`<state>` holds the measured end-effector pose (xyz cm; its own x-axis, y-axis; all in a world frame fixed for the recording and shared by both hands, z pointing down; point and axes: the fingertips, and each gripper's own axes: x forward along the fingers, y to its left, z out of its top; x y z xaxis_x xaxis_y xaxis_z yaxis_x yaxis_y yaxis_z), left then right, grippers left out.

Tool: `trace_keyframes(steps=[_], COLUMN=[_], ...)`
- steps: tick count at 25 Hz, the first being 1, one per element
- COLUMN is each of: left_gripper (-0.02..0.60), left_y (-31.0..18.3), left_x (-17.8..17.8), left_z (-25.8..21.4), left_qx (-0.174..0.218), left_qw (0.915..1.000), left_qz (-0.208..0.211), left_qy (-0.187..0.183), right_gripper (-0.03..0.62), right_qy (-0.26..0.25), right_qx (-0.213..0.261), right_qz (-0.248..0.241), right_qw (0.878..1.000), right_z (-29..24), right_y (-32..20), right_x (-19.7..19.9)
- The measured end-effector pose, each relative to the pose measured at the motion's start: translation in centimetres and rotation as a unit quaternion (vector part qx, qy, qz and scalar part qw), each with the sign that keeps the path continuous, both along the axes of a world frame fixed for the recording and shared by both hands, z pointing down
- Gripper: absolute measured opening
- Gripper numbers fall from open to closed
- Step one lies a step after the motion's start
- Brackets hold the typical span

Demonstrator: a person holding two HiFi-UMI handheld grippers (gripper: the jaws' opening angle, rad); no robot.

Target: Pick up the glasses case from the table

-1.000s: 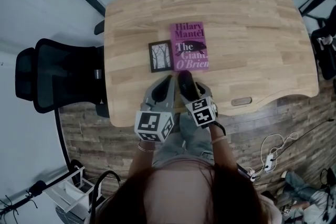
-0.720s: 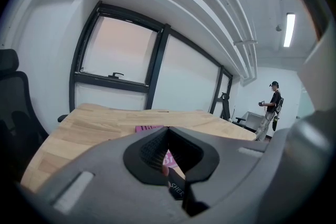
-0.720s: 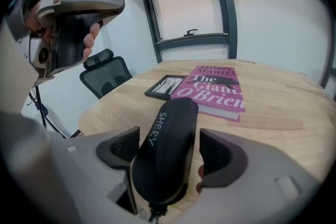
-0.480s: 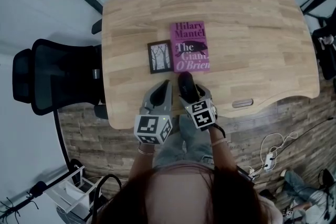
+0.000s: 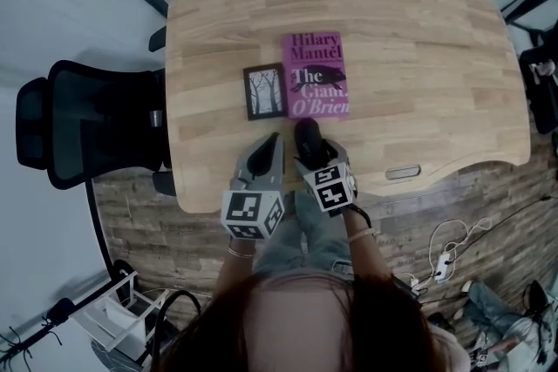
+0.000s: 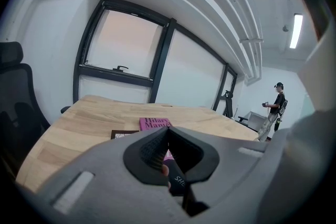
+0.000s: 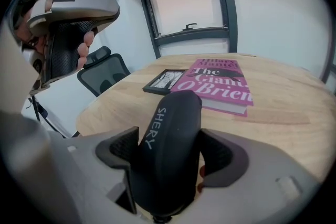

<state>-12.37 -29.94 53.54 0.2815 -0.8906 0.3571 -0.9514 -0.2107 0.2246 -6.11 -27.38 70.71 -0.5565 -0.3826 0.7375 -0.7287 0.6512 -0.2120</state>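
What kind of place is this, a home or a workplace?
Most likely an office or lab: a wooden desk with a black office chair beside it, and large dark-framed windows along the wall.

table [image 5: 418, 48]: pale wood, glued-up strips with the grain showing, smooth with a soft satin finish
glasses case [image 7: 170, 134]: black, smooth, pretty matt; plastic or faux leather, honestly can't tell which, white print on it
book [image 7: 220, 84]: paper cover in magenta, only a faint sheen, plain white paper at the page edges
picture frame [image 5: 264, 91]: thin black surround, matt
left gripper [image 6: 168, 131]: grey plastic shell, matt
pads [image 6: 148, 150]: black, ribbed, rubbery-looking
office chair [image 5: 87, 122]: black and dull, back looks like mesh cloth
floor [image 5: 148, 213]: brown boards, rough mottled look
window frame [image 6: 161, 60]: dark, matt, looks like metal
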Motion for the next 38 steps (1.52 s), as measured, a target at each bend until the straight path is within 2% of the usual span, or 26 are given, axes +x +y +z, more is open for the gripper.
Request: trace_keyframes(steps=[4, 8, 14, 23, 38], left_gripper=[0.009, 0.009, 0.009, 0.009, 0.009], left_y=[0.2, 0.6, 1.1, 2.0, 5.0], left_x=[0.1, 0.0, -0.4, -0.5, -0.8], left_z=[0.4, 0.5, 0.4, 0.0, -2.4], left_qx=[-0.003, -0.005, -0.005, -0.002, 0.025], left_qw=[1.0, 1.0, 1.0, 1.0, 0.9995], left_qz=[0.002, 0.001, 0.002, 0.009, 0.021], left_qy=[0.002, 0.003, 0.001, -0.003, -0.002], right_gripper=[0.367, 0.365, 0.357, 0.345, 0.344], right_qy=[0.002, 0.036, 0.038, -0.007, -0.047], right_qx=[-0.022, 0.004, 0.008, 0.001, 0.059], right_qz=[0.015, 0.005, 0.019, 0.056, 0.094], right_qw=[1.0, 0.999, 0.999, 0.998, 0.993], right_z=[0.9, 1.5, 1.4, 0.3, -4.7], right_y=[0.0, 0.0, -0.2, -0.2, 0.4], right_x=[-0.2, 0.0, 0.2, -0.1, 0.4])
